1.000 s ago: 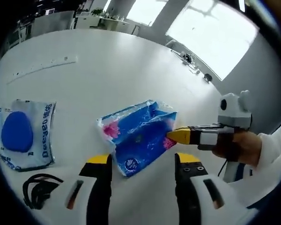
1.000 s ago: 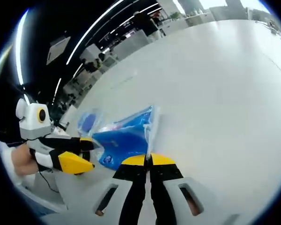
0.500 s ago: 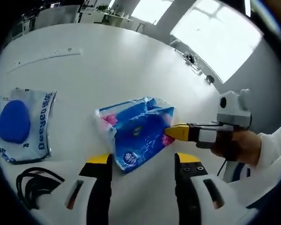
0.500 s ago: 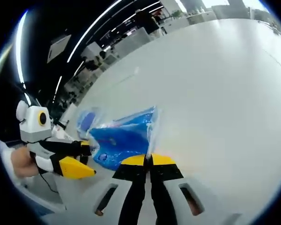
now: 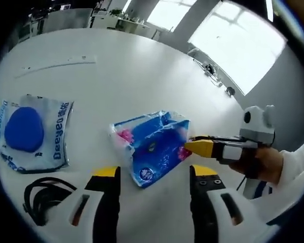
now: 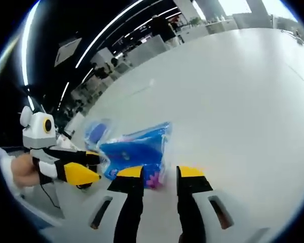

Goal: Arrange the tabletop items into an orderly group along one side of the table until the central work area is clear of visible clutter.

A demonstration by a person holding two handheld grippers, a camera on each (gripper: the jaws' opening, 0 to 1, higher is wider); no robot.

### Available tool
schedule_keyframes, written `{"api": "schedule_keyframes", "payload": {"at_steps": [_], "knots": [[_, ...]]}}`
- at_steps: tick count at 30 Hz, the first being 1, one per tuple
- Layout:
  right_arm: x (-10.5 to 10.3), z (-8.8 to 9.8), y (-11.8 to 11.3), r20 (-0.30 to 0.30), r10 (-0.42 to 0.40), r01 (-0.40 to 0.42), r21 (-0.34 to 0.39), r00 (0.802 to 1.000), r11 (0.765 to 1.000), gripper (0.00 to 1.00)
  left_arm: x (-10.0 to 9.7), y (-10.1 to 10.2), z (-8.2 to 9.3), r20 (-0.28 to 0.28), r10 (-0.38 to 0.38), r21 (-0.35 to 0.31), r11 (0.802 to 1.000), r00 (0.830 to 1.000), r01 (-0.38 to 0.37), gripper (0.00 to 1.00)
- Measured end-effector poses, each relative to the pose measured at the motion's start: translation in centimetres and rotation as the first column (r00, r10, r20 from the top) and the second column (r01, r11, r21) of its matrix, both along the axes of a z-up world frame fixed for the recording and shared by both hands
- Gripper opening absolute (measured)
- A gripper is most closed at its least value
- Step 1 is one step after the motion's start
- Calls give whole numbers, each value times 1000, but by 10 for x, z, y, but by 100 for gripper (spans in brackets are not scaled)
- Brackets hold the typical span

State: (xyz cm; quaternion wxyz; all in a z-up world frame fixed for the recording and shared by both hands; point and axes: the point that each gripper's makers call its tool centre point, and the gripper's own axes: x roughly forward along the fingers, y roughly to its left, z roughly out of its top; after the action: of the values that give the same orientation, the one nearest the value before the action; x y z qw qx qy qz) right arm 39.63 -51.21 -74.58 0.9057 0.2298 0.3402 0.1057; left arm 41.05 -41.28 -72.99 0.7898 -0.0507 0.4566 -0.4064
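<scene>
blue plastic tissue pack (image 5: 152,150) at 12 o'clock | soft, light, slippery: pinch end seam | left gripper (image 5: 151,174) jaws apart | right gripper (image 6: 161,172) jaws apart

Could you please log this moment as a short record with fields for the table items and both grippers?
surface: white table
center item: blue tissue pack, lying flat
left side: white pouch with blue oval
near edge: black cable
left gripper: jaws open, short of the pack
right gripper: jaws open at the pack's edge
</scene>
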Motion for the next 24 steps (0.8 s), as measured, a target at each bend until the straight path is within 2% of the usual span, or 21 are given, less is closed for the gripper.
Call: {"api": "schedule_keyframes", "payload": {"at_steps": [5,7,9,11,18,22,24], "knots": [[-4,14,1,44,-18,18,-5,999,1000,42,6,10,13,68,59,-21,998,996,-58,65],[-6,17,1,58,-10,12,-35,998,999,52,5,16,15,68,79,-12,997,995,-78,75],[-8,19,2,57,-4,7,-62,998,998,64,7,21,20,98,113,-12,994,989,-112,91],[-10,21,3,56,-1,5,-79,998,997,71,7,26,23,118,127,-13,992,985,-126,100],[-25,34,13,74,11,-4,-86,997,996,73,2,47,35,153,172,-19,985,973,-171,100],[-37,39,19,81,14,-7,-92,997,996,72,-5,56,36,147,199,-32,980,969,-197,100],[-40,38,20,81,12,-5,-91,997,996,71,-8,58,37,125,219,-57,975,968,-213,100]]}}
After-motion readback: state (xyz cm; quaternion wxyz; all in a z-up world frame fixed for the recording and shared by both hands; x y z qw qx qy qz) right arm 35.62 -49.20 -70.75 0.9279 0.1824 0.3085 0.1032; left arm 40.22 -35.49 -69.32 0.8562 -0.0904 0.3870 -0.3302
